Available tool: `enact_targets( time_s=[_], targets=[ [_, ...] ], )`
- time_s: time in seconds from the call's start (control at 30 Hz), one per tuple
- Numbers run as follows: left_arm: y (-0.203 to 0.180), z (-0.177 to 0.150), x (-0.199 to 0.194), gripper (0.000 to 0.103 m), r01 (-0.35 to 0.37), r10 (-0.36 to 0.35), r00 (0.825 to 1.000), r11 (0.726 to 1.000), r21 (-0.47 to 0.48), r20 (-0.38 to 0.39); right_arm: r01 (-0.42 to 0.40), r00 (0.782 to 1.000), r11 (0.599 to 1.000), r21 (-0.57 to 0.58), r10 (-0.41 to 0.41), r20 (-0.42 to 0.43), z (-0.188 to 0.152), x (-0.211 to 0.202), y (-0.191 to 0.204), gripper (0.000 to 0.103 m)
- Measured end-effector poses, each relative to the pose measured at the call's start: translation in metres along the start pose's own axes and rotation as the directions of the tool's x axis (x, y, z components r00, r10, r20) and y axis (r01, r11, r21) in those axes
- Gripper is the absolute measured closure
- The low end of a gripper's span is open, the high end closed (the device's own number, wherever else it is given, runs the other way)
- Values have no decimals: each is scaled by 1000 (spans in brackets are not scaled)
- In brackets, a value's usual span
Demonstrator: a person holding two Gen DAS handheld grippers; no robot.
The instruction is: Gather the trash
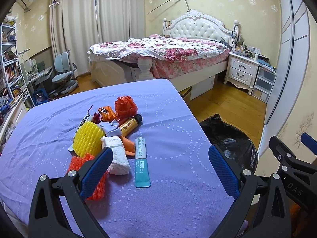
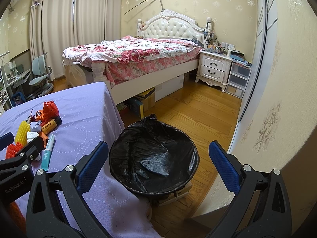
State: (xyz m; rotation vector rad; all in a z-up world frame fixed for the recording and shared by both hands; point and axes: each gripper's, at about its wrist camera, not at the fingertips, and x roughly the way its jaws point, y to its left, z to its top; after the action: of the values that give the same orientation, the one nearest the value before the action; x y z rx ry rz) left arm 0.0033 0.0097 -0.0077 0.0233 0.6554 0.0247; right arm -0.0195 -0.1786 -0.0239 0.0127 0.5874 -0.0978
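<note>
A pile of trash lies on the purple-covered table point(image 1: 178, 119): a yellow foam net point(image 1: 88, 138), an orange foam net point(image 1: 79, 162), a white tissue point(image 1: 118, 156), a teal sachet point(image 1: 141, 162), a yellow bottle with black cap point(image 1: 130, 125), an orange crumpled bag point(image 1: 125, 106) and wrappers. My left gripper point(image 1: 160, 158) is open and empty, hovering just in front of the pile. My right gripper point(image 2: 158, 154) is open and empty above the black-lined trash bin point(image 2: 154, 154) beside the table. The pile also shows in the right wrist view point(image 2: 39, 130).
A bed point(image 2: 138, 59) with a floral cover stands behind. A white nightstand point(image 2: 215, 69) and plastic drawers point(image 2: 237, 79) are at the right. A wall point(image 2: 277, 99) is close on the right. Desk, chair point(image 1: 63, 75) and bookshelf point(image 1: 10, 69) stand at the left. Boxes point(image 2: 142, 101) lie under the bed.
</note>
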Motion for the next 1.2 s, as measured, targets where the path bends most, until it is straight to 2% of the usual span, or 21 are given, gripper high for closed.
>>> enact_targets(
  time_s=[1.2],
  targets=[
    [2, -3, 4, 6, 1, -1, 1000, 1000, -1, -9, 0, 1000, 1000, -1, 0, -1, -1, 0, 0, 4]
  ],
)
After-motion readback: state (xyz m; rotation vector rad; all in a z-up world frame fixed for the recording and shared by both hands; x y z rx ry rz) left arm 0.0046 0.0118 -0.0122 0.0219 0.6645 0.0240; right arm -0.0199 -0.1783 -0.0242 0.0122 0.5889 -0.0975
